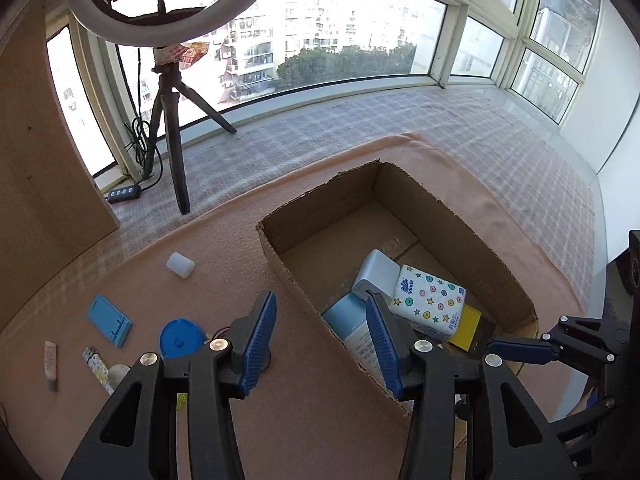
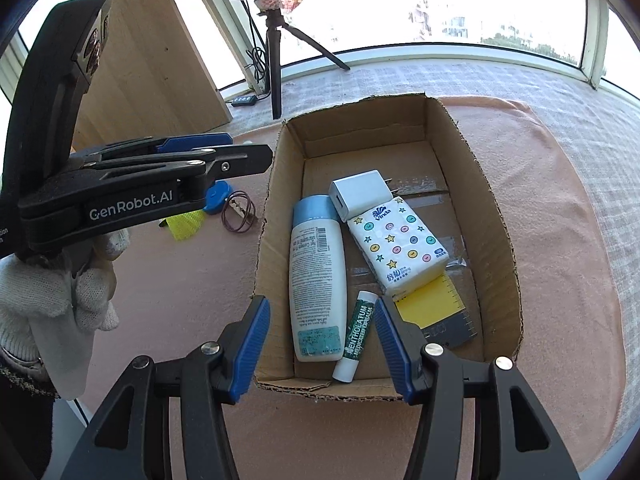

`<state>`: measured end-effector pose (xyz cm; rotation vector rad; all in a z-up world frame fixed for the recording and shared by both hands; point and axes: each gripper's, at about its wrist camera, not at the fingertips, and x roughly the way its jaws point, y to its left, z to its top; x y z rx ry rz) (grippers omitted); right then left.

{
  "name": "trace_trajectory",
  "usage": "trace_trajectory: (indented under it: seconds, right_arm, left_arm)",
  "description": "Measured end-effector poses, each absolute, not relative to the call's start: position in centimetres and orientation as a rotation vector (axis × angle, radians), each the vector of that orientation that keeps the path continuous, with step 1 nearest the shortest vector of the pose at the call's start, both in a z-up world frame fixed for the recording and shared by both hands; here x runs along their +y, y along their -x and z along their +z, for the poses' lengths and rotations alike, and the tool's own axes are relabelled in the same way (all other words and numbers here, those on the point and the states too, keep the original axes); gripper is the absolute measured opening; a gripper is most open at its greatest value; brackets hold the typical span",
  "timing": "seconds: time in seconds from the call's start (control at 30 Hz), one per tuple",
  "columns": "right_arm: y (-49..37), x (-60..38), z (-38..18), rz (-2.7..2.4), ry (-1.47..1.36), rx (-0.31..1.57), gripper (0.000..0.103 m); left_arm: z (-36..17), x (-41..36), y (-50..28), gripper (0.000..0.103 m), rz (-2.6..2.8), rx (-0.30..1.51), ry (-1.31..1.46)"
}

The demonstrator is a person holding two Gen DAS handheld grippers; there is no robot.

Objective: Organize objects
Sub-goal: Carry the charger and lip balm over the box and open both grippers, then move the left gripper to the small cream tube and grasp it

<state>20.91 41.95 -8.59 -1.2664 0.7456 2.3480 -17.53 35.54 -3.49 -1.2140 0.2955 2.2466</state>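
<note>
Both the left gripper [image 1: 320,340] and right gripper [image 2: 320,344] hang released over the cardboard box [image 2: 500,216] holding a lotion bottle [image 2: 316,276], tissue pack [image 2: 396,248] and lip balm [image 2: 356,336].

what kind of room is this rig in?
Probably a flat's enclosed balcony or bay window, high up: wraparound windows overlook apartment blocks, a plaid cloth covers the ledge, and a ring light tripod stands on it.

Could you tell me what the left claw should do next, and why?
Probably swing the empty, open left claw over to the blue lid and close on it: the cardboard box already holds the bottle and tissue pack, while the lid lies loose outside.
</note>
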Motion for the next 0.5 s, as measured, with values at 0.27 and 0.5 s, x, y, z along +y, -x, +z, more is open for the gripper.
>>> trace_trajectory:
  seconds: [0.27, 0.5]
  right_arm:
    - [-18.1, 38.5, -7.4, 2.407, 1.275, 0.738, 0.051]
    - [-14.8, 34.8, -6.9, 2.462, 1.299, 0.722, 0.051]
  left_arm:
    - [-3.0, 27.5, 16.3, 0.050, 2.320, 0.278, 1.249]
    - [-4.1, 19.4, 16.0, 0.050, 2.387, 0.247, 1.320]
